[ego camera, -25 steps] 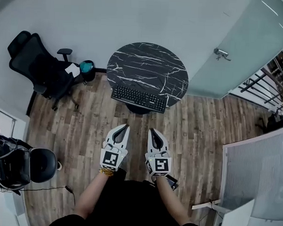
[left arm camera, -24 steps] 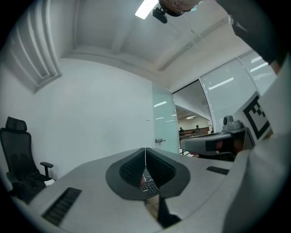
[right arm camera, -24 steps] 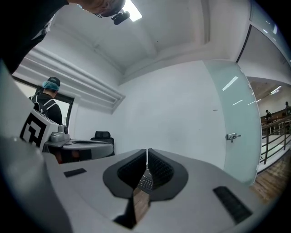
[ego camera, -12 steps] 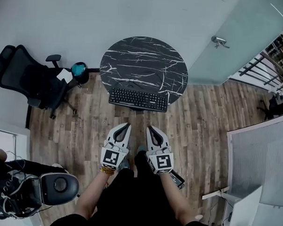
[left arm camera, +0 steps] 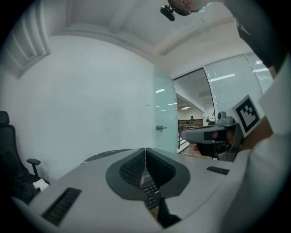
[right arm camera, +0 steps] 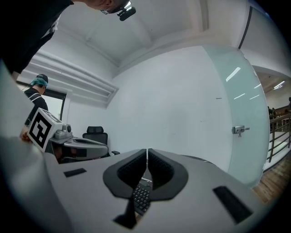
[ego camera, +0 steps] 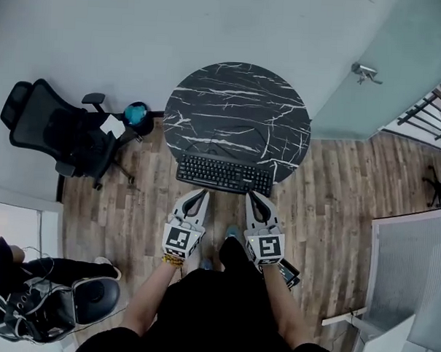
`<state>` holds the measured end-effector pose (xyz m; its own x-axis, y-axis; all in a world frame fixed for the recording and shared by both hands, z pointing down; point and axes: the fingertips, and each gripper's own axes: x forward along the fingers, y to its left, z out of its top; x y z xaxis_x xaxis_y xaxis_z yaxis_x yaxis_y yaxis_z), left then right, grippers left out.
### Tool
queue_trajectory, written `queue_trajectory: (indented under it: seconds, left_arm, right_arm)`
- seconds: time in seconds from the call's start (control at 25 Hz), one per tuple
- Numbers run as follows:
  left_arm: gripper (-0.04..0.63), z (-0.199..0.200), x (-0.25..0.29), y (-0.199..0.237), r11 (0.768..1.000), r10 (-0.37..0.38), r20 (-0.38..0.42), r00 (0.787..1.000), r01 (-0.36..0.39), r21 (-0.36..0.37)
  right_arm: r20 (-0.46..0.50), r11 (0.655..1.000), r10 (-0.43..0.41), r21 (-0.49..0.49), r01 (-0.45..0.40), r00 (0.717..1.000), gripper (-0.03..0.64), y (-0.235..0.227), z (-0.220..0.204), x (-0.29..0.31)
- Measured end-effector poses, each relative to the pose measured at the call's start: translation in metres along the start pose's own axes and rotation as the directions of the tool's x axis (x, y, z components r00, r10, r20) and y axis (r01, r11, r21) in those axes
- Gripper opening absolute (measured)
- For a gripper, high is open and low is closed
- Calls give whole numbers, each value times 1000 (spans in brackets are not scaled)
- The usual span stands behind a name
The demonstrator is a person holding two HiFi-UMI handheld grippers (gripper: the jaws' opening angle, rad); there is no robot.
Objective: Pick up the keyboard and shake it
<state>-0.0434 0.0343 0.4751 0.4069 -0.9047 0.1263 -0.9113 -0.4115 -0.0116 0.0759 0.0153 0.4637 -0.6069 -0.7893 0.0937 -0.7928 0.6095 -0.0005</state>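
A black keyboard [ego camera: 224, 174] lies along the near edge of a round black marble table [ego camera: 238, 110]. My left gripper [ego camera: 201, 194] hangs just short of the keyboard's left half, jaws shut and empty. Beside it my right gripper [ego camera: 251, 195] is level with the keyboard's right half, also shut with nothing held. Through the closed jaws of the left gripper [left arm camera: 145, 150] a few keys of the keyboard [left arm camera: 150, 187] show. In the right gripper view, the right gripper [right arm camera: 147, 151] points at the table and part of the keyboard [right arm camera: 141, 198] shows below it.
A black office chair [ego camera: 62, 135] stands at the left by the wall, with a teal-topped bin [ego camera: 135, 115] next to it. A frosted glass door [ego camera: 389, 62] with a handle is at the right. Another person [ego camera: 11, 294] with a chair is at lower left. The floor is wood plank.
The person has stepped toward the table: both grippers have come forward and now sit just short of the keyboard. Both stay shut.
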Motion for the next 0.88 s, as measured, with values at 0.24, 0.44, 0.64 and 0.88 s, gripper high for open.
queue_trajectory:
  seconds: [0.24,0.44,0.64,0.88]
  left_arm:
    - [17,-12,27,38,997,72,-43,996,-71,21]
    - [17,-27,41,63,994,108,-73,991,-107,8]
    - [17,-39,59,94,993,112,-94,989,-114,-23]
    - [17,-68,75,147,992,86,-152,985,-99,-82]
  right_arm:
    - [-9,999,1,36,-1,1000,31,-52,-13,29]
    - [-51,999,-29,35,30,998,31,-85,-31,41]
    - [-94,996,-72,36,76,993,31,-106,-43,59]
    - [-162,991,-106,62,118,981,32,-122,-58,84]
